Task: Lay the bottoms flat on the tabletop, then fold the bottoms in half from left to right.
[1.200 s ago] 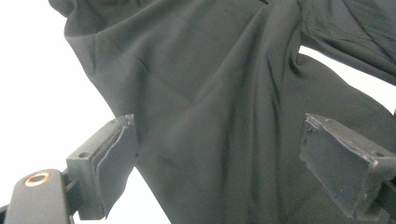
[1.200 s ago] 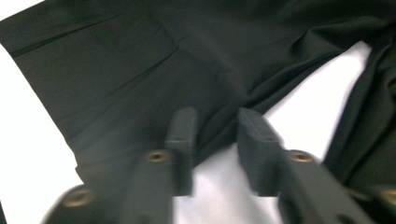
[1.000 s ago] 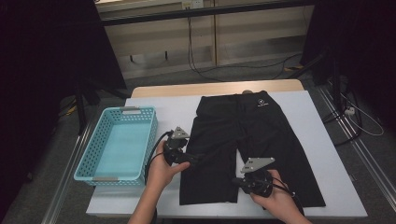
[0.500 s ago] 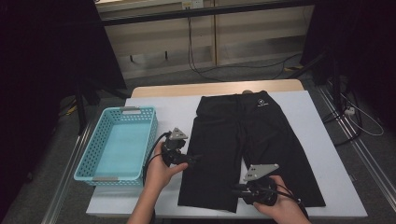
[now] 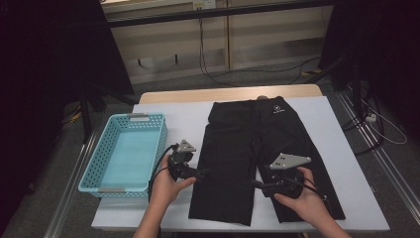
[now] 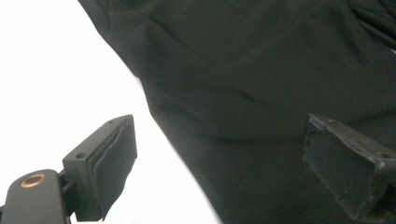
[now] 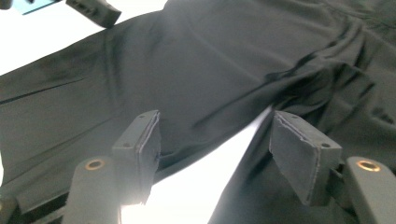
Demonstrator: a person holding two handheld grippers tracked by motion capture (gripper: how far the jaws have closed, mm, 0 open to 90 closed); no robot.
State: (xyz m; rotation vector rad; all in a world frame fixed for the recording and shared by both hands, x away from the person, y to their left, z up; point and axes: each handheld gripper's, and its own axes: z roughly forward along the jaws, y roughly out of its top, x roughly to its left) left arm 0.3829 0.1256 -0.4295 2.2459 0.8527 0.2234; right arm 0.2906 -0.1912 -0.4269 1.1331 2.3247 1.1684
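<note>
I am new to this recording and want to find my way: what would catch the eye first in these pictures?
First, the black shorts spread flat across the white table, waistband at the far side. Next, the turquoise basket standing to their left with nothing inside. Then the two hand-held tools near the legs: the left tool at the outer edge of one leg, the right tool by the gap between the legs, jaws just opened.

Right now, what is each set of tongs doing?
Left tongs: open, at the shorts' outer edge.
Right tongs: just been opening, nothing gripped, over the gap between the legs.
</note>
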